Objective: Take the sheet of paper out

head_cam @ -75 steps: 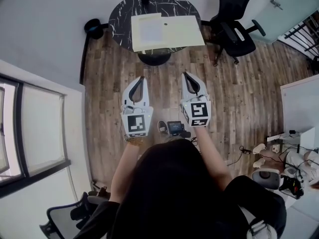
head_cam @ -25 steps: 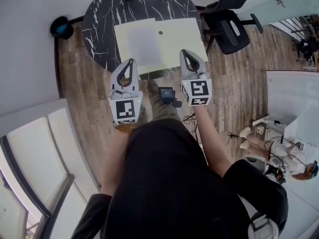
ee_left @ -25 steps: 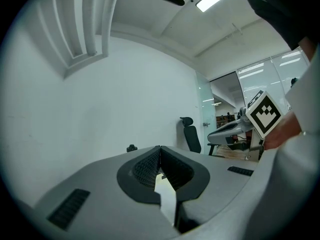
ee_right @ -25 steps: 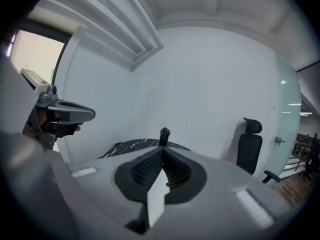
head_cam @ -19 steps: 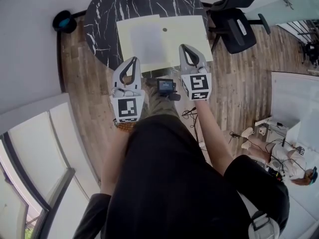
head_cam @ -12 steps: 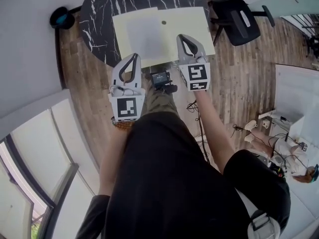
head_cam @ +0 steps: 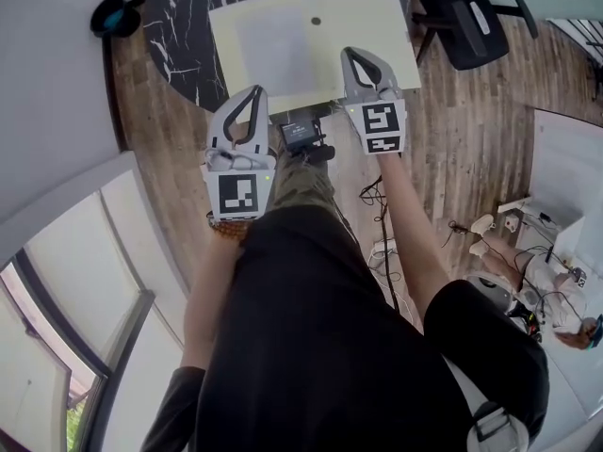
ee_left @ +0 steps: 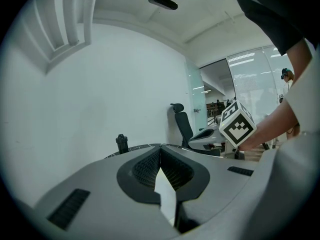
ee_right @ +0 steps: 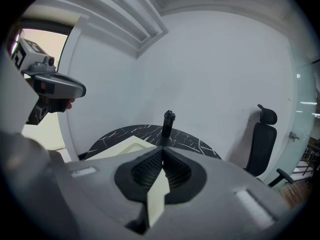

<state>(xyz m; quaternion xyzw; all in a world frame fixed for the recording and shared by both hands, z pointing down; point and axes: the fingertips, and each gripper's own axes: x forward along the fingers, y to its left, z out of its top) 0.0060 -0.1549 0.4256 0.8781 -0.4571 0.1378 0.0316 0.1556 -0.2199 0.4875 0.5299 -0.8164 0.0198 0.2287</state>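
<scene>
1. Left gripper (head_cam: 253,93): fingers pressed together at the tips, with nothing between them.
2. Right gripper (head_cam: 352,56): same condition, tips closed on nothing.
3. In the head view both tips overlap the near edge of the pale yellow folder (head_cam: 367,26). Contact with it cannot be determined.
4. The folder lies flat on the round black marble table (head_cam: 179,8).
5. The sheet of paper (head_cam: 271,40) shows as a paler rectangle in the folder's left half. Whether it lies on top or inside cannot be told.
6. A round stud (head_cam: 316,21) sits just right of the sheet.
7. A black bottle (ee_right: 169,123) stands upright at the table's far side, well apart from the folder.
8. A black office chair (head_cam: 466,22) stands right of the table.
9. A small black device (head_cam: 301,135) sits between the two grippers.
10. Cables (head_cam: 377,196) lie on the wooden floor near the person's right side
</scene>
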